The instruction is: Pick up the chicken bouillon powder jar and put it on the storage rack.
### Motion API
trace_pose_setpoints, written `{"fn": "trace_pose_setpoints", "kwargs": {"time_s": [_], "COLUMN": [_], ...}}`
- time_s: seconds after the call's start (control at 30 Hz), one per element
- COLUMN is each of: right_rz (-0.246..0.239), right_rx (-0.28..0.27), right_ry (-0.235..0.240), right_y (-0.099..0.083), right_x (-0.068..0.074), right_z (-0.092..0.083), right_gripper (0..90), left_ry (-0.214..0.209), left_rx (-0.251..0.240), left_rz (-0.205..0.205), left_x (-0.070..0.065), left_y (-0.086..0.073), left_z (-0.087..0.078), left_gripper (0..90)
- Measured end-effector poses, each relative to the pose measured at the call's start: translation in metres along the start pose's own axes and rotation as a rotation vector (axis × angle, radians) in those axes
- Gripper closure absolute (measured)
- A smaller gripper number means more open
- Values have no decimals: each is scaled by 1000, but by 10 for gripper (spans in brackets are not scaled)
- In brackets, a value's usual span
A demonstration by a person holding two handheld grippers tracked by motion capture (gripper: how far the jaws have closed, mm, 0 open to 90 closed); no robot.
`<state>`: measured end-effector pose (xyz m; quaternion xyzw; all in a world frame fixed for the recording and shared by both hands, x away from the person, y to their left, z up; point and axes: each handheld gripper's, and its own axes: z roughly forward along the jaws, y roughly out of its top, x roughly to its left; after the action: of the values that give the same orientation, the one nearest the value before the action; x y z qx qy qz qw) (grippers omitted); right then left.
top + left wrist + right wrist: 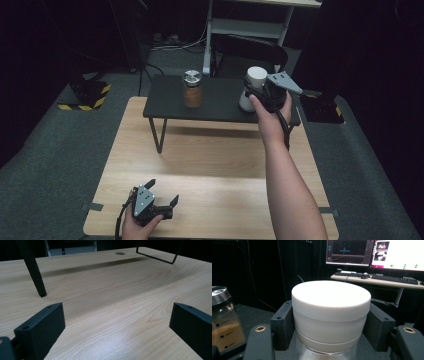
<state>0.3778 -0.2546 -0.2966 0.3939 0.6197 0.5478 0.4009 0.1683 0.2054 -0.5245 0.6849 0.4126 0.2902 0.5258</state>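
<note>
We are working at a light wooden table (200, 170) that is carrying a small black stand (170, 102) on thin metal legs at its far end. On the stand's dark top, a glass jar (192, 90) of brown powder is sitting at the left and a white-capped jar (252, 87) at the right, well apart.

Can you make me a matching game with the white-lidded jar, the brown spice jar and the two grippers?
1. white-lidded jar
2. spice jar
3. left gripper
4. right gripper

a. open, low over the wooden table
b. stands free on the black shelf
c. squeezed between two jaws
d. shut on a jar

Pairs: 1-c, 2-b, 3-a, 4-d
</note>
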Motion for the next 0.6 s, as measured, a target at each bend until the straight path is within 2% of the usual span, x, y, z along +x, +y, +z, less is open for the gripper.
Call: {"fn": "trace_pose_setpoints", "kwargs": {"time_s": [0.23, 0.33, 0.4, 0.47, 0.5, 0.6], "right_rz": [-3, -2, 9, 14, 11, 14], "right_rx": [8, 22, 25, 25, 26, 15], "right_ry": [-11, -7, -1, 5, 7, -9], "right_y": [2, 5, 3, 3, 3, 1], "right_x": [3, 3, 1, 0, 0, 3], "right_z": [0, 1, 2, 2, 2, 1], "right_gripper": [330, 267, 183, 165, 109, 37], "left_ry": [-5, -5, -6, -6, -6, -5], "left_rx": [-3, -1, -2, -2, -1, -1], "left_rz": [-1, -4, -5, -5, -6, -8], "left_x": [1, 1, 1, 1, 2, 2], "left_y": [0, 0, 0, 0, 0, 0], "left_z": [0, 0, 0, 0, 0, 0], "left_gripper": [6, 6, 6, 6, 6, 6]}}
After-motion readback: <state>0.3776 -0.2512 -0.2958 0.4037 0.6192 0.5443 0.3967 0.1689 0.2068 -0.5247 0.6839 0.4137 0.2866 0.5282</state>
